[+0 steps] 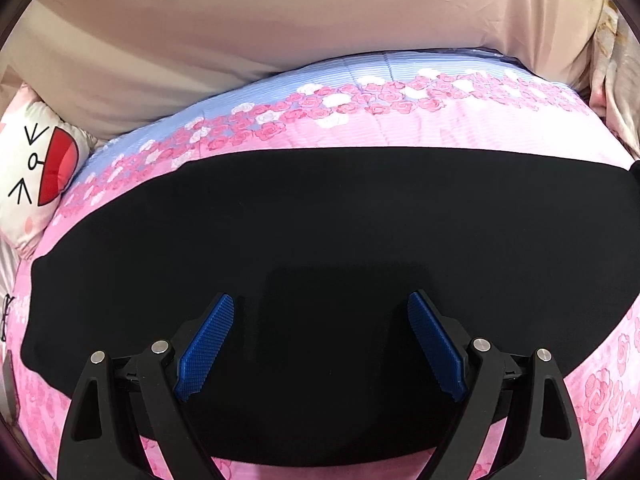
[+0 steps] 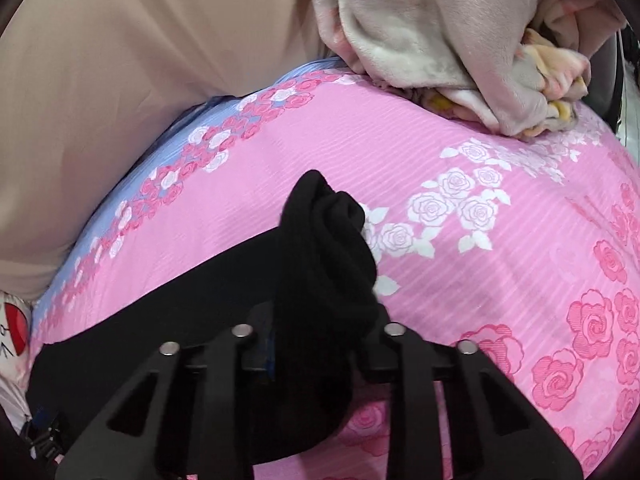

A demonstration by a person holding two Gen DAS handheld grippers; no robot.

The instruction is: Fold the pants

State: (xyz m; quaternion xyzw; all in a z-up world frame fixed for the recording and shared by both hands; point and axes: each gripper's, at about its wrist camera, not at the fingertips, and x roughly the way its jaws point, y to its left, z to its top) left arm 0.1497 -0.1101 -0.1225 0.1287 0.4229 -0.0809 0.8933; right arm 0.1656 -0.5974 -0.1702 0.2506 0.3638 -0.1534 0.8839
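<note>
Black pants (image 1: 320,220) lie flat in a wide band across a pink rose-print bed cover (image 1: 380,128). My left gripper (image 1: 320,298) hovers over their near part, open, its blue pads (image 1: 206,344) wide apart with nothing pinched between them. In the right wrist view my right gripper (image 2: 320,320) is shut on a bunched end of the pants (image 2: 328,232). The cloth stands up in folds between the fingers and hides the pads. The remainder of the pants (image 2: 160,320) stretches away to the left on the bed cover (image 2: 480,280).
A beige sheet (image 1: 240,40) rises behind the bed cover. A cartoon-face pillow (image 1: 36,168) sits at the left edge. A crumpled plush blanket (image 2: 440,40) is heaped at the far right of the bed.
</note>
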